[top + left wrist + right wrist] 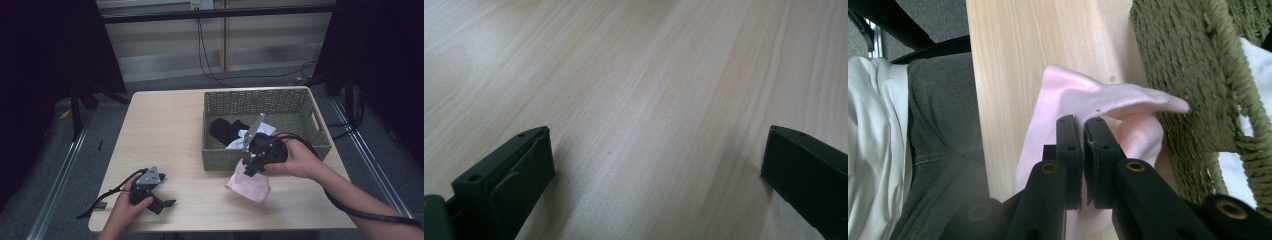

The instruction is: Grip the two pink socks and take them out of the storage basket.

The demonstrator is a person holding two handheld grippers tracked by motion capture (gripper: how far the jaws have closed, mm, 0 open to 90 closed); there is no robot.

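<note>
My right gripper (248,167) is pinching the pink cloth (248,184) with its fingers (1069,145) pressed together, the cloth lying on the counter (170,130) just against the green woven basket (222,153). My left gripper (162,204) is resting on the counter, fingers (504,182) spread wide around nothing.

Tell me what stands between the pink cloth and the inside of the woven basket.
The green woven basket's near wall does. The pink cloth lies on the wooden table just outside it, pinched in the right hand-held gripper, and must go over the rim.
</note>
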